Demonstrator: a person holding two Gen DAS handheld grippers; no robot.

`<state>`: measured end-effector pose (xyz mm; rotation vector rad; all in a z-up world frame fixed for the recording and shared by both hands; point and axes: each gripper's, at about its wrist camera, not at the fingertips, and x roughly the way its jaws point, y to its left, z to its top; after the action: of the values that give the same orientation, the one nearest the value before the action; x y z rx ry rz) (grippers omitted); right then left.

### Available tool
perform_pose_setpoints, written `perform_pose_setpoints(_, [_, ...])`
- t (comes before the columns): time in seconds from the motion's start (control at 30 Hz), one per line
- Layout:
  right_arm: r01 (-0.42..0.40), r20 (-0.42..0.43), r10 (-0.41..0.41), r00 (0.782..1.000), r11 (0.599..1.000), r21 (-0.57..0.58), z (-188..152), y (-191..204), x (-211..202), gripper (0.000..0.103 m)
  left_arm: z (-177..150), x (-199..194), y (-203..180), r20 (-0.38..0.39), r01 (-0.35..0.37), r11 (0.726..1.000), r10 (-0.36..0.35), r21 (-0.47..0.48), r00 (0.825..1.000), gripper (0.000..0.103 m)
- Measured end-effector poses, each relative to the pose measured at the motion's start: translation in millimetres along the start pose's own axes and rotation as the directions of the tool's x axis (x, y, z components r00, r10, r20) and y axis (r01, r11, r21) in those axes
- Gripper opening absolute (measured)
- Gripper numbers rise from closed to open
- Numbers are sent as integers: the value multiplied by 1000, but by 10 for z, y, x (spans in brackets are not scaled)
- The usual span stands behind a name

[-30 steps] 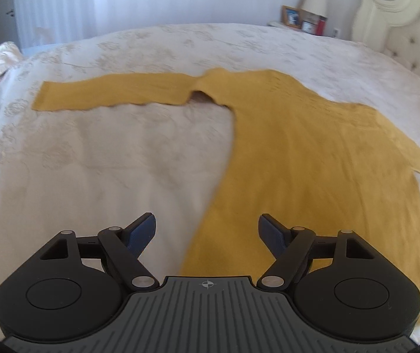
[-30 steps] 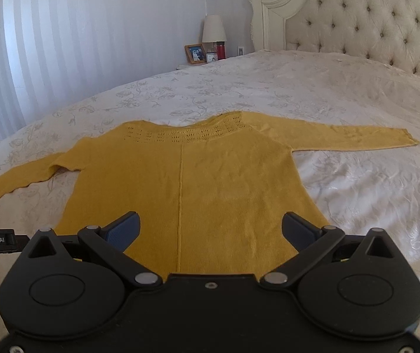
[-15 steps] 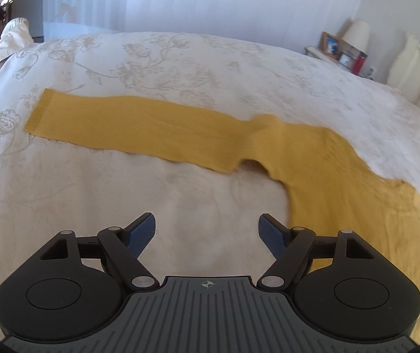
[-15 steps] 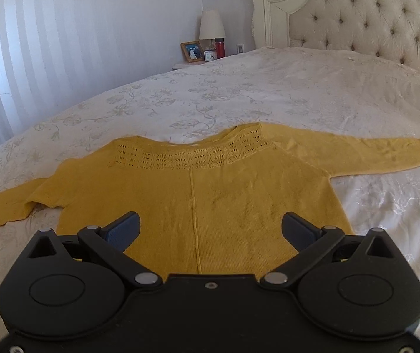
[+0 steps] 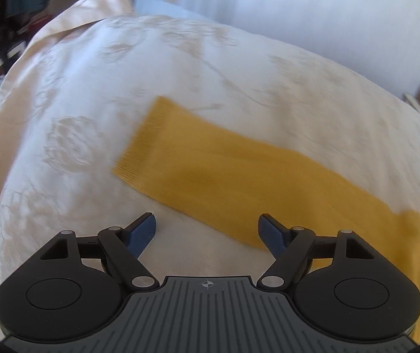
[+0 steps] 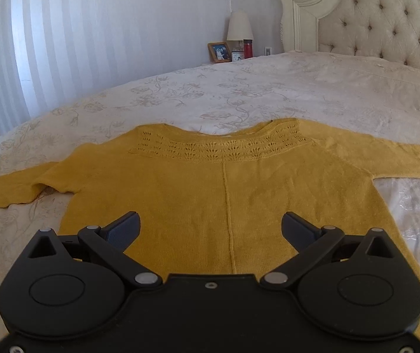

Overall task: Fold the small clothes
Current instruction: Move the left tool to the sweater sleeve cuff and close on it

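Observation:
A mustard-yellow knit sweater point(image 6: 227, 194) lies flat on the cream bedspread point(image 6: 239, 94), neckline away from me and both sleeves spread sideways. In the left wrist view its left sleeve point(image 5: 239, 173) runs diagonally, with the cuff point(image 5: 139, 144) at the upper left. My left gripper point(image 5: 207, 232) hovers open just below that sleeve, nothing between its blue pads. My right gripper point(image 6: 210, 229) hangs open over the sweater's lower body, on the centre seam, holding nothing.
A tufted headboard point(image 6: 386, 20) rises at the back right. A nightstand holds a lamp point(image 6: 239, 26), a picture frame point(image 6: 219, 52) and a red bottle point(image 6: 248, 48). The bed's left edge point(image 5: 9, 94) drops toward dark clutter on the floor.
The left gripper swept left along the sleeve toward the cuff and rolled, and the cuff now looms large. The right gripper edged closer over the sweater's body. Both stayed open.

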<state>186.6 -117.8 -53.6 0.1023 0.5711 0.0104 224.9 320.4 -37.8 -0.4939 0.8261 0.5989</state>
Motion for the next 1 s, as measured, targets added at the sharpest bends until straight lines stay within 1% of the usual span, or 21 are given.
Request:
perform_pose_setpoints(0.07, [7, 12, -7, 1000, 1000, -20, 2, 37, 8, 102, 50, 87, 103, -2, -10, 999, 10, -35, 1000, 75])
perform_pose_setpoints(0.13, [8, 15, -8, 1000, 1000, -26, 7, 47, 22, 102, 97, 153, 166, 6, -4, 998, 4, -55, 1000, 75])
perform_pose_setpoints(0.3, [-14, 11, 14, 1000, 1000, 3, 13, 7, 57, 102, 180, 237, 179, 11, 3, 996, -2, -93, 1000, 75])
perform_pose_setpoints(0.43, [-21, 8, 21, 1000, 1000, 19, 15, -16, 74, 102, 19, 81, 187, 51, 27, 996, -23, -84, 998, 75])
perform_pose_setpoints(0.57, [-41, 5, 41, 999, 999, 33, 3, -24, 58, 102, -143, 35, 227, 82, 46, 986, -33, -162, 996, 77])
perform_pose_setpoints(0.6, [-40, 7, 40, 999, 999, 33, -1, -26, 53, 102, -145, 53, 203, 84, 46, 985, -32, -167, 996, 81])
perform_pose_setpoints(0.67, [-46, 9, 45, 999, 998, 39, -1, -33, 47, 102, -87, 133, 130, 70, 29, 989, -20, -143, 997, 88])
perform_pose_setpoints(0.7, [-50, 7, 50, 999, 998, 47, 1, -41, 56, 102, -45, 180, 91, 60, 23, 991, -15, -129, 998, 94])
perform_pose_setpoints(0.77, [-58, 2, 58, 998, 996, 66, 6, -66, 77, 102, 52, 276, 26, 47, 23, 995, -18, -98, 999, 93])
perform_pose_setpoints(0.8, [-59, -1, 60, 998, 995, 75, 6, -83, 86, 102, 103, 298, -6, 52, 19, 996, -14, -84, 999, 83])
perform_pose_setpoints(0.83, [-61, -5, 62, 998, 995, 84, 9, -104, 98, 102, 150, 300, -37, 65, 8, 998, -4, -67, 998, 64])
perform_pose_setpoints(0.87, [-62, -11, 63, 998, 993, 95, 15, -126, 113, 102, 197, 286, -76, 80, -12, 999, 16, -46, 997, 21])
perform_pose_setpoints(0.9, [-60, -23, 63, 998, 992, 107, 20, -151, 133, 102, 253, 276, -109, 84, -8, 1000, 10, -28, 996, 9])
perform_pose_setpoints(0.93, [-57, -35, 62, 997, 991, 117, 27, -179, 159, 102, 316, 261, -146, 77, 17, 1000, -16, -17, 997, 6])
perform_pose_setpoints(0.97, [-50, -54, 58, 997, 990, 132, 25, -214, 192, 102, 368, 238, -196, 74, 39, 999, -38, -9, 997, 6])
perform_pose_setpoints(1.0, [-40, -79, 52, 996, 989, 146, 23, -251, 233, 102, 406, 180, -262, 87, 54, 999, -54, 0, 995, 6])
